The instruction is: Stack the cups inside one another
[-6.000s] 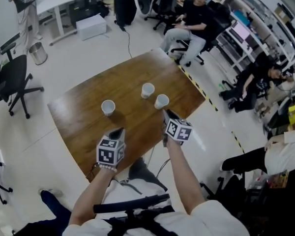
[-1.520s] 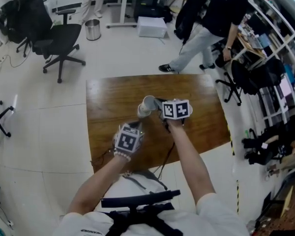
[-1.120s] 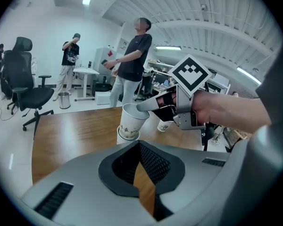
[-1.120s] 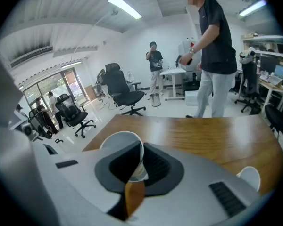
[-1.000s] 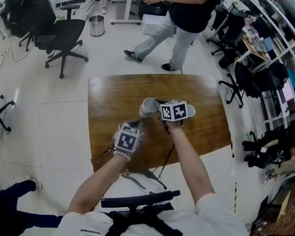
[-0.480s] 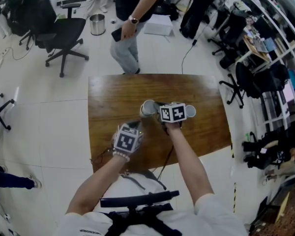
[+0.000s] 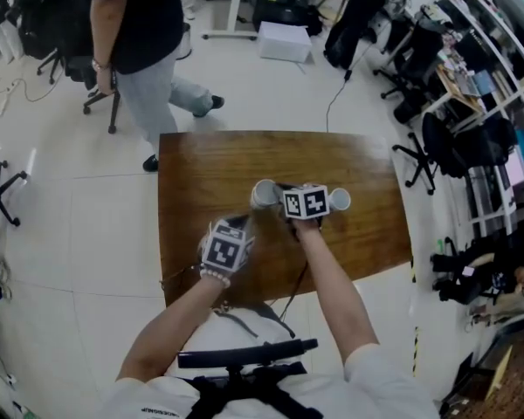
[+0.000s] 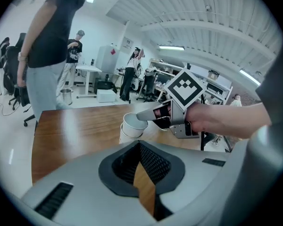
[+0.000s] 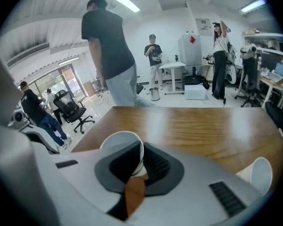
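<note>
Closest in, the left gripper (image 7: 237, 223) is over the near side of the brown table (image 7: 205, 160); its jaws are pressed together and there is nothing in them; a little farther on and to its right, the right gripper (image 9: 140, 160) is pinching the rim of a white top cup (image 8: 132, 123), with one jaw inside the cup and one outside; the top cup sits partway down inside a bottom cup (image 8: 125, 137), which stands on the table near the middle; the top cup's rim sticks up above the bottom cup's rim; a third cup (image 7: 339, 201) stands by itself on the table on the right of the right gripper, apart from the other two; past the far left corner of the table a person in a dark top (image 7: 135, 24) is on the pale floor; farther off, a white box (image 7: 286, 42) lies on the floor.
</note>
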